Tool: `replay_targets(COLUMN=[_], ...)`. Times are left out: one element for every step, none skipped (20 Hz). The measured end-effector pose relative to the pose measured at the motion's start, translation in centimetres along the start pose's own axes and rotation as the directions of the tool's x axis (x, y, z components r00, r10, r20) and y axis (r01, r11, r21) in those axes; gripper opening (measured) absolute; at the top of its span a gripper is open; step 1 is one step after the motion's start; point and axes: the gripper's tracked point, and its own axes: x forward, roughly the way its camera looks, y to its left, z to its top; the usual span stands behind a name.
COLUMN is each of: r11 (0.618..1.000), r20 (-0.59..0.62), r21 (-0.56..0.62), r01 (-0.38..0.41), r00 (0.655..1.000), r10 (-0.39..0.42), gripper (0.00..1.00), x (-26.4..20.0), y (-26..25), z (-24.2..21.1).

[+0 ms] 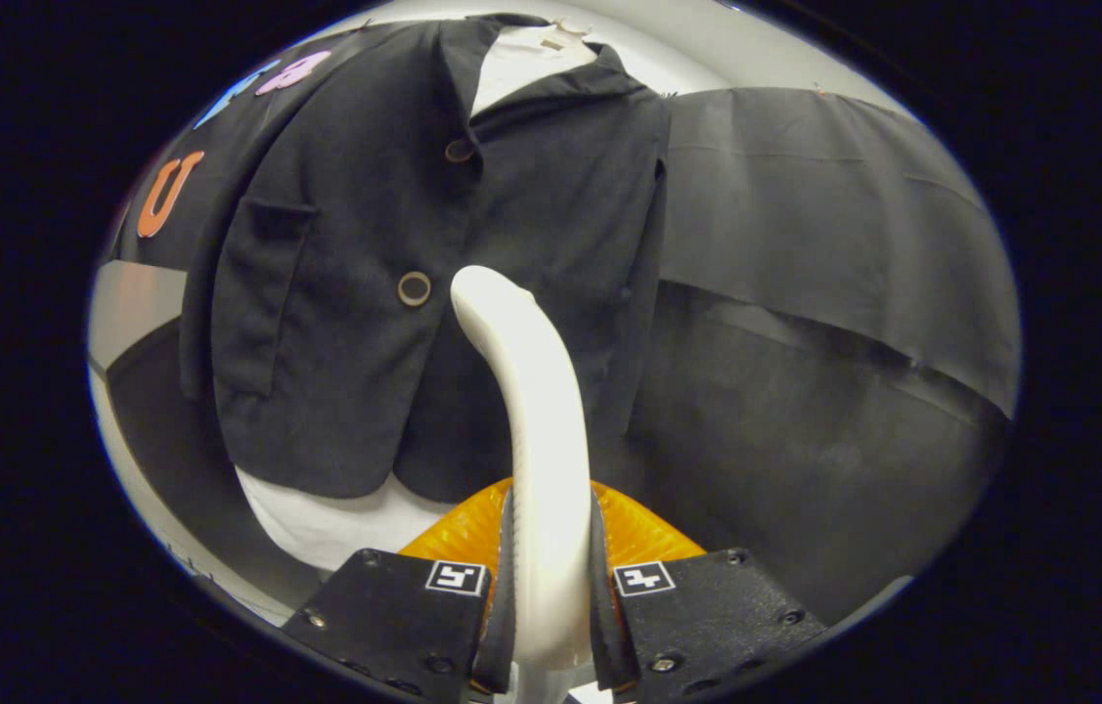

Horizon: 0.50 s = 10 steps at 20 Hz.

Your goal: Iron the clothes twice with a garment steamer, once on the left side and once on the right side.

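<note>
Black cloth hung across the booth behind everything, and against it I had a dark jacket hanging over a white garment, buttoned down the front with two round buttons and a flap pocket on one panel. My gripper had its jaws closed snugly on the white neck of the garment steamer, both pads pressing its sides, an orange part of the steamer showing just beyond the fingers. The steamer's long axis ran straight ahead and upward from the jaws, curving over at its head, which sat in front of the jacket's front opening just beside the lower button; I could not tell whether the head touched the fabric or stood a little off it. The jacket hung upright, its length running top to bottom, so I judged the next stroke would need the head carried sideways onto one front panel and then drawn along the cloth's length, keeping the neck square in my grip.
</note>
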Motion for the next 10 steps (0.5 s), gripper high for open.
replay_targets(r11=[1.0, 1.0, 1.0, 1.0, 1.0, 1.0, 1.0, 1.0, 0.999, 0.999], r20=[-0.013, -0.026, -0.04, -0.054, -0.07, -0.084, -0.095, -0.106, -0.119, -0.134], r21=[-0.004, -0.01, -0.015, -0.018, -0.02, -0.022, -0.025, -0.028, -0.032, -0.033], r01=[0.003, 0.004, 0.004, 0.003, 0.001, -0.001, -0.001, -0.002, -0.006, -0.012], r00=[1.0, 1.0, 0.999, 0.999, 0.998, 0.997, 0.995, 0.994, 0.993, 0.991], r10=[-0.003, -0.004, -0.005, -0.004, -0.002, -0.001, -0.001, -0.001, 0.002, 0.007], gripper=[0.35, 0.34, 0.34, 0.34, 0.34, 0.34, 0.34, 0.34, 0.34, 0.34], x=[0.3, 0.5, 0.7, 0.6, 0.6, 0.7, 0.7, 0.7, 0.8, 0.7], y=[0.0, 0.0, 0.0, 0.0, 0.1, 0.1, 0.1, 0.3, 0.3, 0.4], z=[-0.4, -0.9, -1.6, -2.3, -3.1, -3.7, -4.4, -5.0, -5.7, -6.4])
